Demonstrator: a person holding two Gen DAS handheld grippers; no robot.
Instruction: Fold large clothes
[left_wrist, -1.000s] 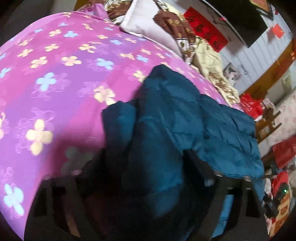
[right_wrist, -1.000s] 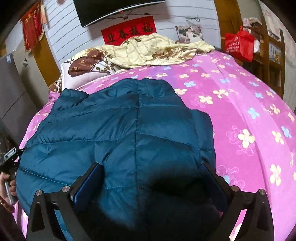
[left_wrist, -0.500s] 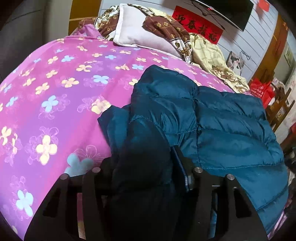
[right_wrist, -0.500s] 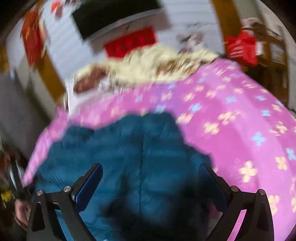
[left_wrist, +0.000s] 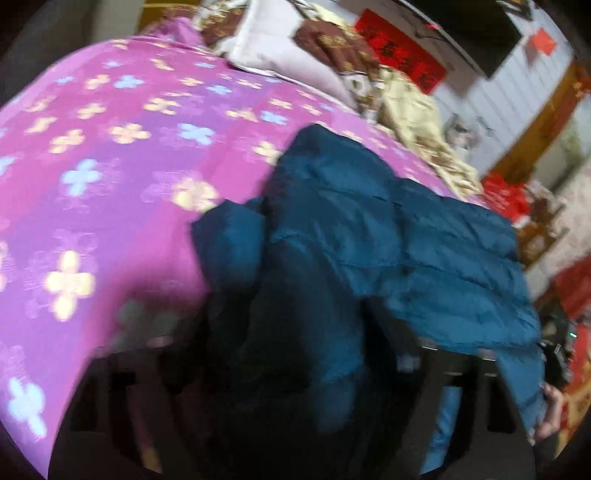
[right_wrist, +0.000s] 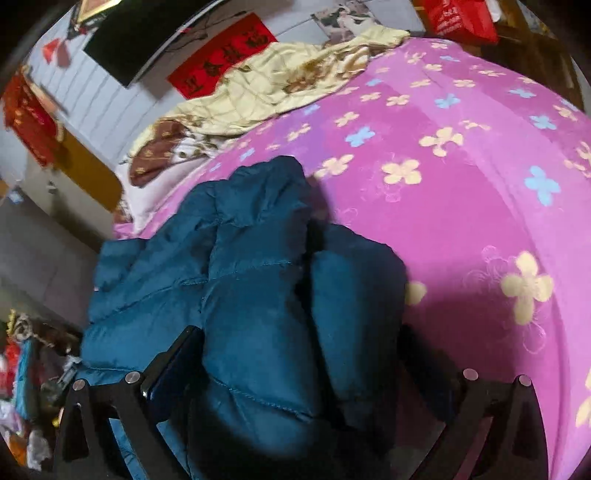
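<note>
One teal quilted puffer jacket (right_wrist: 255, 295), one pink flower-print bedspread (right_wrist: 461, 206), one crumpled yellow patterned blanket (right_wrist: 280, 88), one white-and-brown pillow (left_wrist: 291, 55), one red wall banner (right_wrist: 221, 55), two black two-finger grippers (left_wrist: 291, 373) (right_wrist: 299, 354).

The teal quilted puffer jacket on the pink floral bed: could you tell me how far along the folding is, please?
Partly done. The teal quilted puffer jacket lies bunched on the pink floral bedspread. The left gripper grips a fold; the right gripper straddles it, open. Squaring remains.

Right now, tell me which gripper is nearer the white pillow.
Left. The left gripper faces the white pillow across bare bedspread; the right gripper sees it beyond the teal puffer jacket.
</note>
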